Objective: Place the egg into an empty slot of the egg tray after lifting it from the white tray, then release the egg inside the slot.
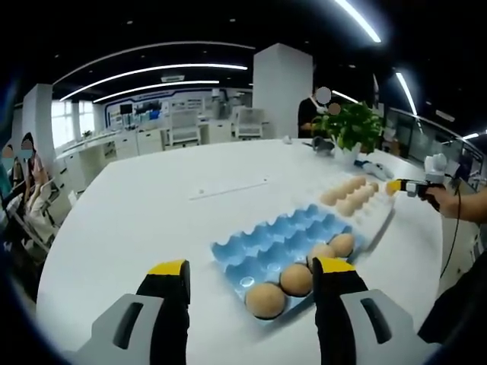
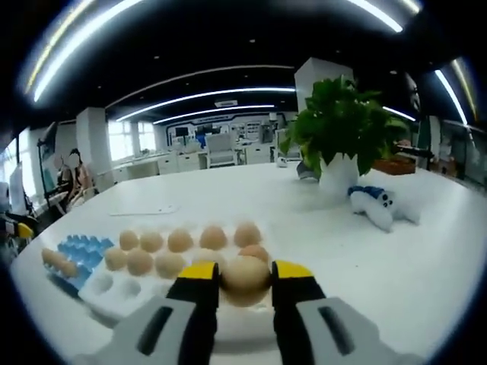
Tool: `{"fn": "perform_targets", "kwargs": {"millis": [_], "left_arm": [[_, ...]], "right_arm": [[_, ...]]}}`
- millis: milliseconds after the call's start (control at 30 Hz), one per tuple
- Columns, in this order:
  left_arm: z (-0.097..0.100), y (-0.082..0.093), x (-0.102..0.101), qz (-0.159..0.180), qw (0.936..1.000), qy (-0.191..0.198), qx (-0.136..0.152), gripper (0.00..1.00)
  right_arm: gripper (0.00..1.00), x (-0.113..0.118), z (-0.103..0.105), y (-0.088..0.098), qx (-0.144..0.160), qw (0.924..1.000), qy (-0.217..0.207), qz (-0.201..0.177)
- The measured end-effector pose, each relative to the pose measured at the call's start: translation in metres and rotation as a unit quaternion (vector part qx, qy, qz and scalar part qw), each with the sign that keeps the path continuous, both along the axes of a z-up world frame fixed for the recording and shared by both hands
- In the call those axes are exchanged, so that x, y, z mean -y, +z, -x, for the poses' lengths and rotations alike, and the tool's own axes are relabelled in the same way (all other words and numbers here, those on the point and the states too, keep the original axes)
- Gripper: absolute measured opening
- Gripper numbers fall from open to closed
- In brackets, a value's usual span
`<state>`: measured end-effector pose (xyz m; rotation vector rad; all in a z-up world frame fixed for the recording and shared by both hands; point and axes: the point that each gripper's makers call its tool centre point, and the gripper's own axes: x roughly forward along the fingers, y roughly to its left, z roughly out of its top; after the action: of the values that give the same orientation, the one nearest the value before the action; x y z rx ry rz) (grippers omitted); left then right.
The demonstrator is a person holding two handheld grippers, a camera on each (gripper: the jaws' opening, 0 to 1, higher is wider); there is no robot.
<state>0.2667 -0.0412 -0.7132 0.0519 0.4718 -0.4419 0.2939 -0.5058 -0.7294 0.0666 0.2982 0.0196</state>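
Right tongs (image 2: pixel 245 283) clenched on an egg (image 2: pixel 245 279) just above the white tray (image 2: pixel 106 290), left tongs (image 1: pixel 251 275) released near the blue egg tray (image 1: pixel 266 251), on the white counter (image 1: pixel 152 213), potted plant (image 2: pixel 342 133) far behind

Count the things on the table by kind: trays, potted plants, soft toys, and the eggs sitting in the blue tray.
Trays: 2 (blue egg tray, white tray)
Potted plant: 1
Soft toy: 1
Eggs in the blue egg tray: 4
Total: 8
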Motion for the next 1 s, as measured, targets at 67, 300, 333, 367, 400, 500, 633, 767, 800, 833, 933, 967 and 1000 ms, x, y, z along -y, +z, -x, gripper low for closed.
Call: {"fn": "perform_targets", "kwargs": {"millis": [67, 300, 333, 367, 400, 500, 633, 767, 800, 833, 933, 967, 1000], "left_arm": [[0.0, -0.001, -0.001, 0.0, 1.0, -0.001, -0.002, 0.65], [0.0, -0.002, -0.002, 0.0, 1.0, -0.006, -0.002, 0.65], [0.0, -0.002, -0.002, 0.0, 1.0, -0.007, -0.002, 0.65], [0.0, -0.002, -0.002, -0.002, 1.0, -0.009, -0.002, 0.66], [0.0, -0.002, -0.002, -0.002, 1.0, -0.009, -0.001, 0.67], [-0.001, -0.003, -0.002, -0.007, 0.9999, -0.01, 0.0, 0.75], [-0.002, -0.004, -0.004, 0.0, 1.0, -0.004, 0.001, 0.79], [-0.002, -0.002, -0.002, -0.02, 0.9994, -0.02, 0.018, 0.93], [-0.001, -0.003, -0.001, -0.019, 0.9995, -0.02, 0.014, 0.93], [-0.001, -0.003, 0.0, -0.014, 0.9996, -0.022, 0.01, 0.92], [0.0, -0.006, 0.002, -0.005, 0.9997, -0.024, 0.002, 0.92], [0.0, -0.007, 0.002, -0.006, 0.9997, -0.024, 0.002, 0.92], [0.0, -0.008, 0.003, -0.006, 0.9997, -0.025, 0.002, 0.93]], "right_arm": [[0.27, -0.005, -0.001, 0.002, 0.001, 1.0, 0.005, -0.005], [0.27, -0.03, -0.004, 0.01, 0.013, 0.9994, 0.028, -0.013], [0.27, -0.033, -0.004, 0.01, 0.013, 0.9993, 0.031, -0.015], [0.27, -0.037, -0.005, 0.01, 0.013, 0.9992, 0.034, -0.016], [0.27, -0.04, -0.006, 0.011, 0.014, 0.999, 0.038, -0.017], [0.27, -0.053, -0.007, 0.013, 0.016, 0.9982, 0.052, -0.025], [0.27, -0.073, -0.009, 0.018, 0.02, 0.9963, 0.075, -0.035], [0.27, -0.101, -0.012, 0.025, 0.024, 0.9927, 0.109, -0.044], [0.27, -0.106, -0.012, 0.027, 0.026, 0.9921, 0.114, -0.044], [0.27, -0.112, -0.013, 0.029, 0.029, 0.9911, 0.123, -0.044], [0.27, -0.133, -0.016, 0.032, 0.031, 0.9874, 0.148, -0.047], [0.27, -0.139, -0.017, 0.033, 0.029, 0.9858, 0.158, -0.05], [0.27, -0.148, -0.018, 0.035, 0.03, 0.9841, 0.168, -0.05]]}}
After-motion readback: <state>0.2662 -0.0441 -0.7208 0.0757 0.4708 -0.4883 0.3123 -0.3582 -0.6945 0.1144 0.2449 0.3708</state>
